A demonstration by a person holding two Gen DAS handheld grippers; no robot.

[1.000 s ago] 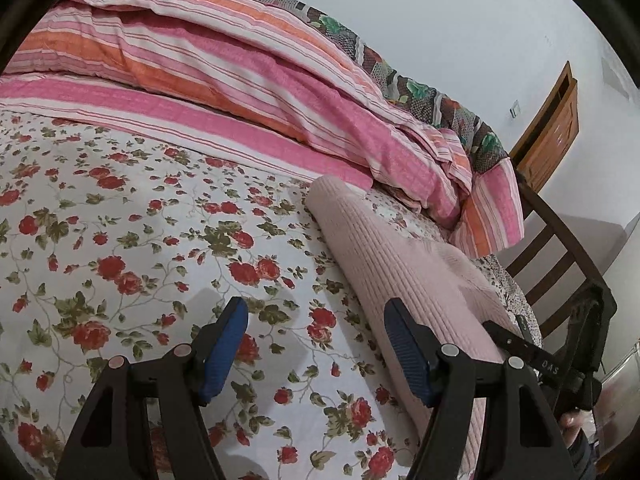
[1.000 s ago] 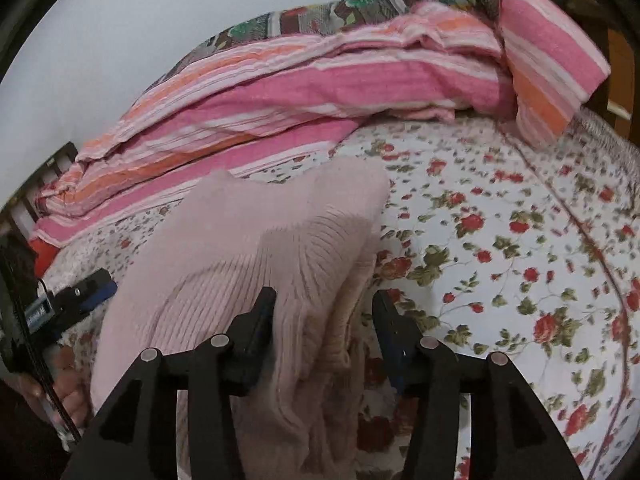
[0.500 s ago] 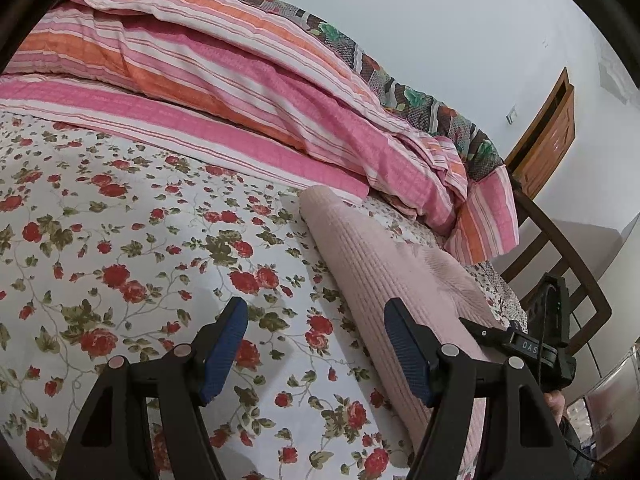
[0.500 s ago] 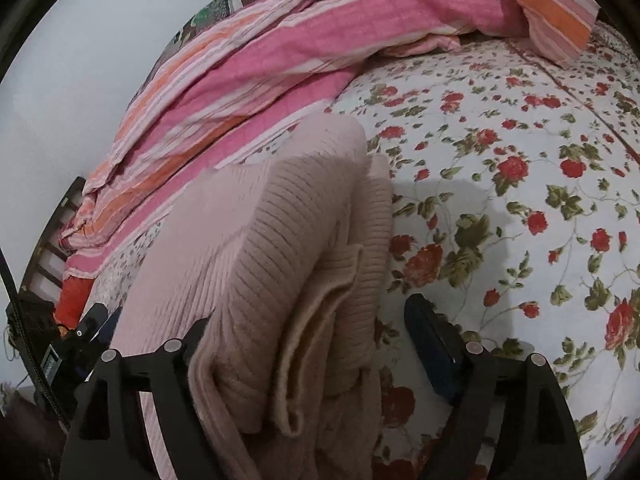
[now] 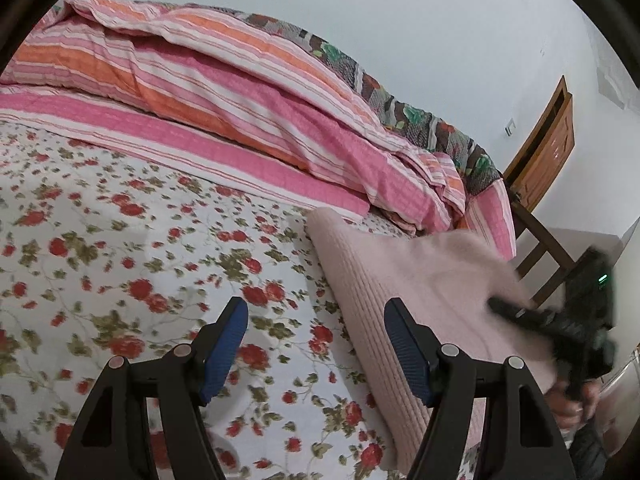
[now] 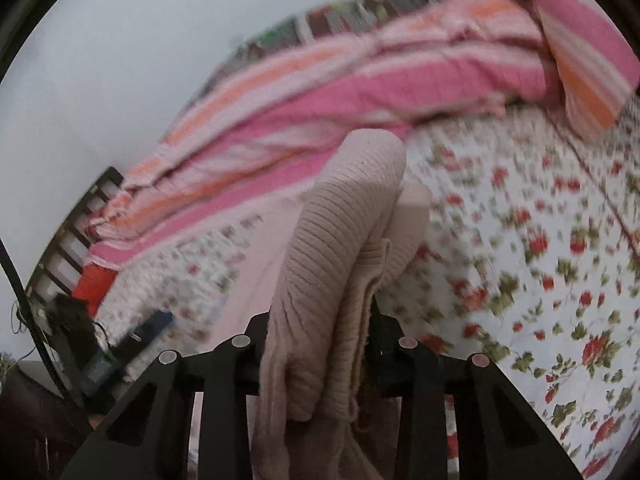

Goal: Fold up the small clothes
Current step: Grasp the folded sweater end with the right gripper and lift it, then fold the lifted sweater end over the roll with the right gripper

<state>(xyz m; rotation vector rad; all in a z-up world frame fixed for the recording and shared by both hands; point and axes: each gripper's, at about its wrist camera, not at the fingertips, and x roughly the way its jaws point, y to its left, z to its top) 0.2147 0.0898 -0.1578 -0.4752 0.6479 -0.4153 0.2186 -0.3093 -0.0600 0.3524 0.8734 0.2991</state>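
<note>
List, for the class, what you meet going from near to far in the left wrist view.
Left gripper with blue pads, open → red-flowered white bedsheet → pink and orange striped quilt → white wall.

The sweater [image 5: 404, 280] was soft ribbed knit cloth, matt pale pink — fuzzy at its edges. The bedsheet [image 5: 120, 264] at lower left was smooth printed cotton. The quilt [image 5: 248, 96] looked puckered, woven. The left gripper [image 5: 316, 344] had matt black plastic arms, textured blue fingers [image 5: 224, 344] and shiny metal pins. The headboard [image 5: 548, 144], upper right, was glossy wood.
</note>
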